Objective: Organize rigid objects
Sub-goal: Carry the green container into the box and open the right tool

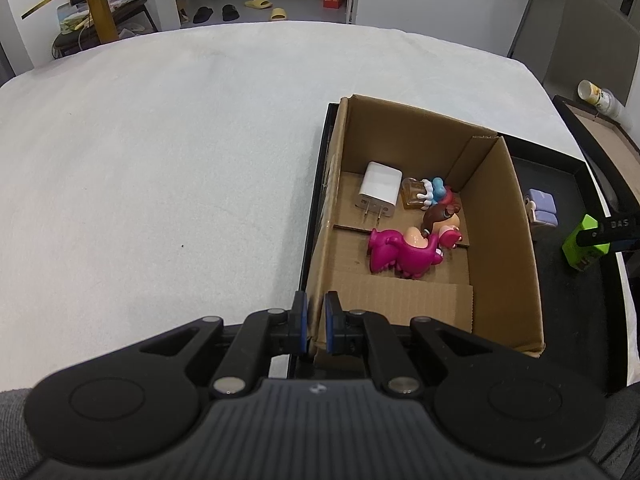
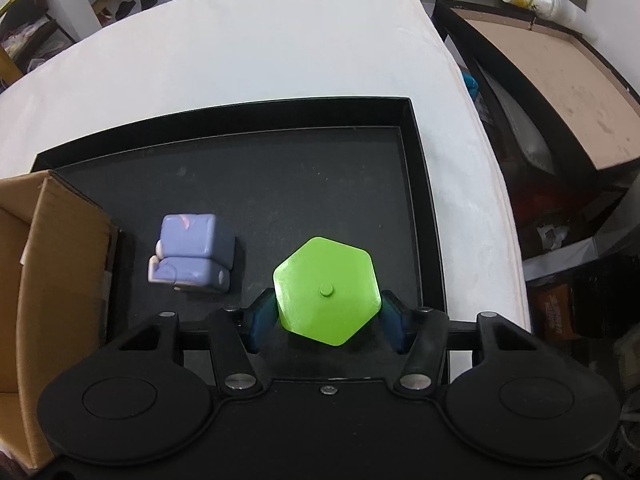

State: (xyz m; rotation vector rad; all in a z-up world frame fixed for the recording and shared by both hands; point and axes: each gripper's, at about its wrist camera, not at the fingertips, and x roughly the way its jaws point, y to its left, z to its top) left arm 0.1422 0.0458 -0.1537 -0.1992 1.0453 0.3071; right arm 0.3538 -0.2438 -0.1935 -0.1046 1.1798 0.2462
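Green hexagonal block (image 2: 326, 294) sat upright in the black tray (image 2: 420, 184), lower centre of the right wrist frame, squarely between the right tongs (image 2: 326, 318). Partly open, pads either side, contact unclear. Left tongs (image 1: 316, 326) pinched shut on the cardboard box (image 1: 508, 248) wall.

Left claw (image 1: 316, 322) clamps cardboard box (image 1: 504, 240) wall.

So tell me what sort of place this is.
Probably a home: slippers lie on the floor by a doorway beyond the white-covered table, and a cluttered shelf stands against the wall.
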